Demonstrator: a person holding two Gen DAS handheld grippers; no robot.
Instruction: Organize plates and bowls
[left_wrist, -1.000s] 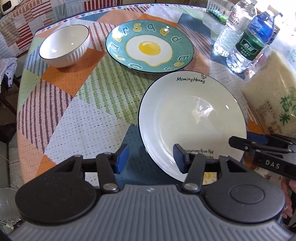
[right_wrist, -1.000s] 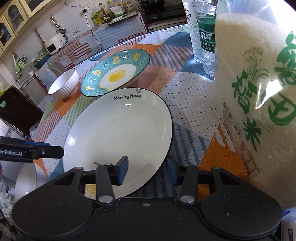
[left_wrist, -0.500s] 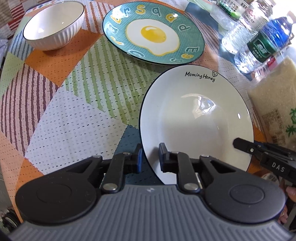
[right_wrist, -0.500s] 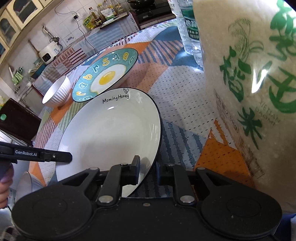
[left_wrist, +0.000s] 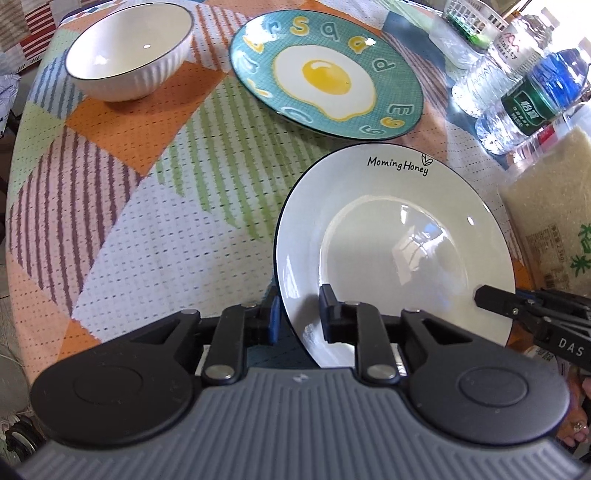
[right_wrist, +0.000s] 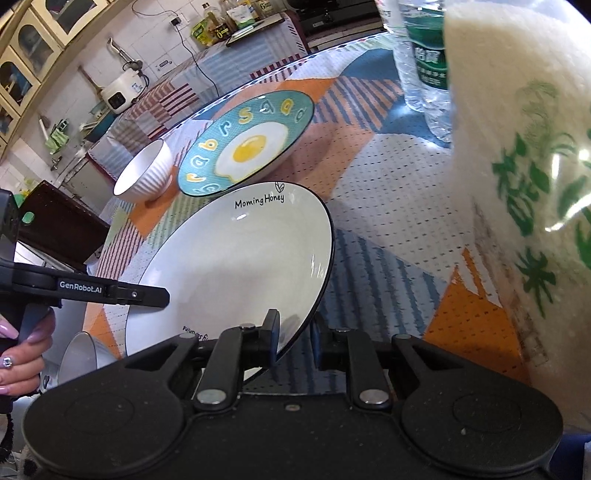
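A white plate with a black rim and the words "Morning Honey" is held at its near edge by both grippers and sits tilted above the tablecloth. My left gripper is shut on its left near rim. My right gripper is shut on its right near rim; the plate also shows in the right wrist view. A teal plate with a fried-egg picture lies beyond it. A white ribbed bowl stands at the far left.
A bag of rice stands close on the right. Two water bottles stand at the far right. A second white bowl shows low at the left, off the table edge. The table has a patchwork cloth.
Both grippers closed from open onto the white plate's near rim. The plate has since risen and tilted, and both views have moved forward over the table.
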